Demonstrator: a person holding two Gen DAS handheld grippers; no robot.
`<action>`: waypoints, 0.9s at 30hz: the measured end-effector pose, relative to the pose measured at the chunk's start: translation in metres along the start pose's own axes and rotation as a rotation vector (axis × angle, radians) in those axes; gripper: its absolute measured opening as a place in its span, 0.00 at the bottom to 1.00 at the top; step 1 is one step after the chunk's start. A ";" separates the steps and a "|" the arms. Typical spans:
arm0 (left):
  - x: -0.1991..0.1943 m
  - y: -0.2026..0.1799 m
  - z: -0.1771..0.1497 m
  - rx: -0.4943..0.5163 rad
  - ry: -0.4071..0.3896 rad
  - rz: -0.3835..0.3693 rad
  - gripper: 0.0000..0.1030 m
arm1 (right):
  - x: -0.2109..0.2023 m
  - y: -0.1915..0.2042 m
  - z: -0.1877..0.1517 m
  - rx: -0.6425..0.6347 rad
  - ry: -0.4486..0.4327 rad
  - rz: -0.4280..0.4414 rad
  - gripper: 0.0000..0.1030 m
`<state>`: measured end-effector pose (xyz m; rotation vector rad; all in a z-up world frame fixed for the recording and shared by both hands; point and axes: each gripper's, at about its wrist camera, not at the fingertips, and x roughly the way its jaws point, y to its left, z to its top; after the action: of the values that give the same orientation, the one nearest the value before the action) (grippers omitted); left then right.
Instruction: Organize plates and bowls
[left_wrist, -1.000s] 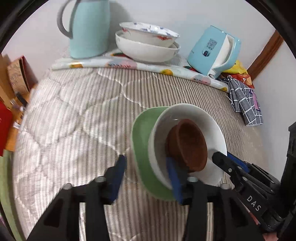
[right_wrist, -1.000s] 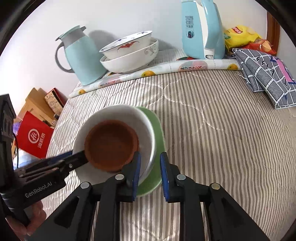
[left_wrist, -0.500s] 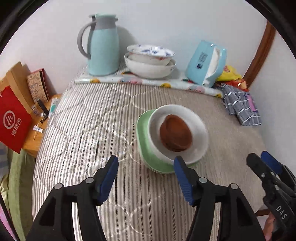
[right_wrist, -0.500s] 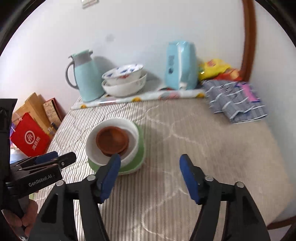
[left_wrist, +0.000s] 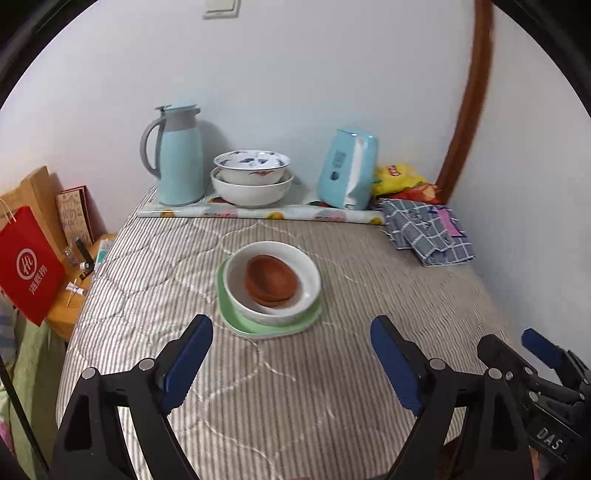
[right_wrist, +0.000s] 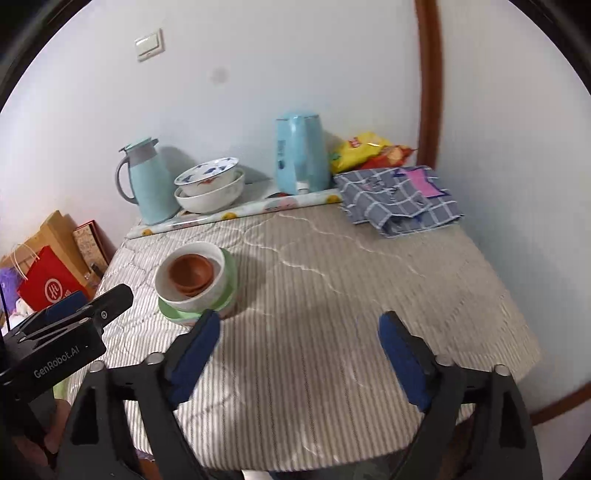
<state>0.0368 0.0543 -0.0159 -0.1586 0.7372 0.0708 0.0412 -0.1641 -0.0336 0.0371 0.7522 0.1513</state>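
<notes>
A stack stands alone mid-table: a brown bowl inside a white bowl on a green plate. In the right wrist view the same stack shows as brown bowl, white bowl and green plate. My left gripper hovers above and in front of the stack, its jaws opening, nothing between them. My right gripper is held back to the right of the stack, jaws also opening and empty. Two more bowls sit nested at the back by the wall.
A pale blue jug, a blue tissue pack, snack bags and a folded checked cloth line the back and right. A red bag and boxes stand off the left edge. The striped tablecloth ends near me.
Both grippers let go of the stack's rim, opened wide and pulled back and up. The stack now rests flat on the table, farther from both cameras.
</notes>
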 end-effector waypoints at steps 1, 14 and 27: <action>-0.003 -0.004 -0.003 0.002 -0.003 -0.003 0.84 | -0.004 -0.002 -0.002 -0.005 -0.005 -0.009 0.92; -0.022 -0.030 -0.019 0.040 -0.022 -0.005 0.84 | -0.027 -0.020 -0.023 -0.002 -0.016 -0.052 0.92; -0.027 -0.033 -0.023 0.044 -0.033 -0.010 0.84 | -0.030 -0.025 -0.028 0.010 -0.022 -0.072 0.92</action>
<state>0.0056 0.0175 -0.0100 -0.1188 0.7044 0.0470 0.0034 -0.1935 -0.0361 0.0211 0.7317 0.0789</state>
